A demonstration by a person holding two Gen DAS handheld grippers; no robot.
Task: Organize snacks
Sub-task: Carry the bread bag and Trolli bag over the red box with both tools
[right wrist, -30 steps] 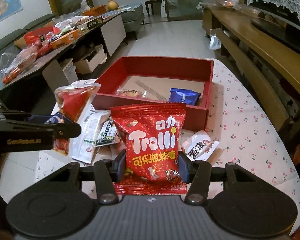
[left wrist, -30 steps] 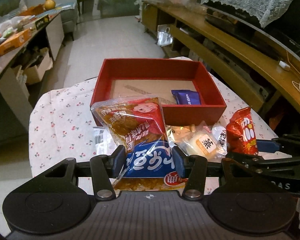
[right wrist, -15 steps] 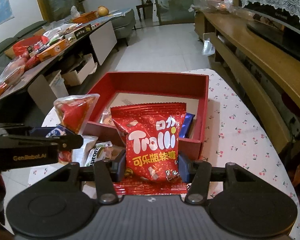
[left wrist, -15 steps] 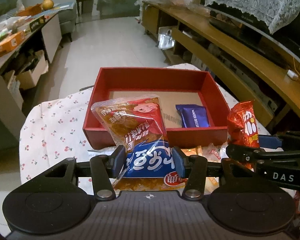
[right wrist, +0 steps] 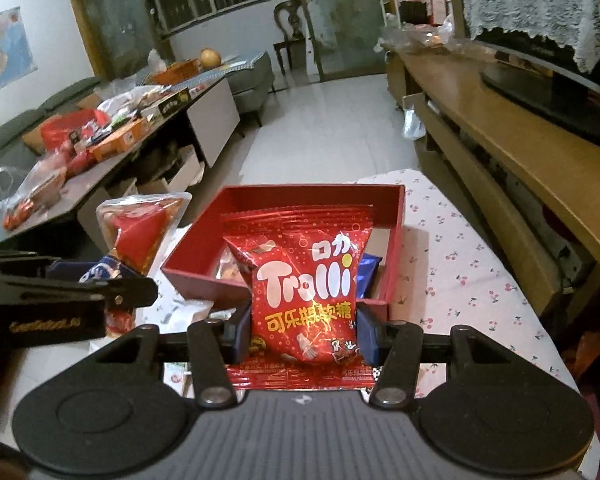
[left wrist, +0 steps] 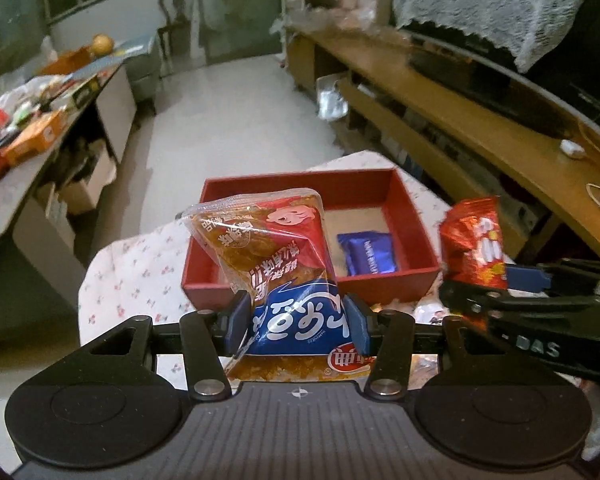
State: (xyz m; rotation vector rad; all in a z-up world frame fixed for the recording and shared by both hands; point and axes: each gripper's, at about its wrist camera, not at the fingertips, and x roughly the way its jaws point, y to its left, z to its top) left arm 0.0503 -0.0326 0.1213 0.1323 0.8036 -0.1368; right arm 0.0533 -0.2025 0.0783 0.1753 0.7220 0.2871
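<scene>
Partway through, by the look of it. Red box (left wrist: pixel 412 216) sitting on the cherry-print surface (right wrist: pixel 472 280), mostly bare cardboard floor inside. Already in there: a blue biscuit packet (left wrist: pixel 366 253) on the right half, plus something small and orange-ish at the left wall in the right wrist view, too hidden to name. Still left outside: a jumble of wrappers on the surface just in front of the box, between the two grippers, mostly blocked from sight, so no proper count. Plenty to go, probably.

Left gripper (left wrist: pixel 296 322): jaws part-closed and clamped on the lower blue section of a clear-and-red snack pouch (left wrist: pixel 268 240), blue pads pressing into both edges, pouch standing up above them, tilted, and hanging in the air in front of the near wall of the box.

Right gripper (right wrist: pixel 302 334): same deal, jaws a bit wider, squeezed onto the sides of a red Trolli gummy bag (right wrist: pixel 300 276), bag upright and puffed out between the pads, bottom seam poking out below. Held up over the near edge of the box, not yet down in it.

Best guess at the step in hand: carry both bags over the wall and drop them in.
</scene>
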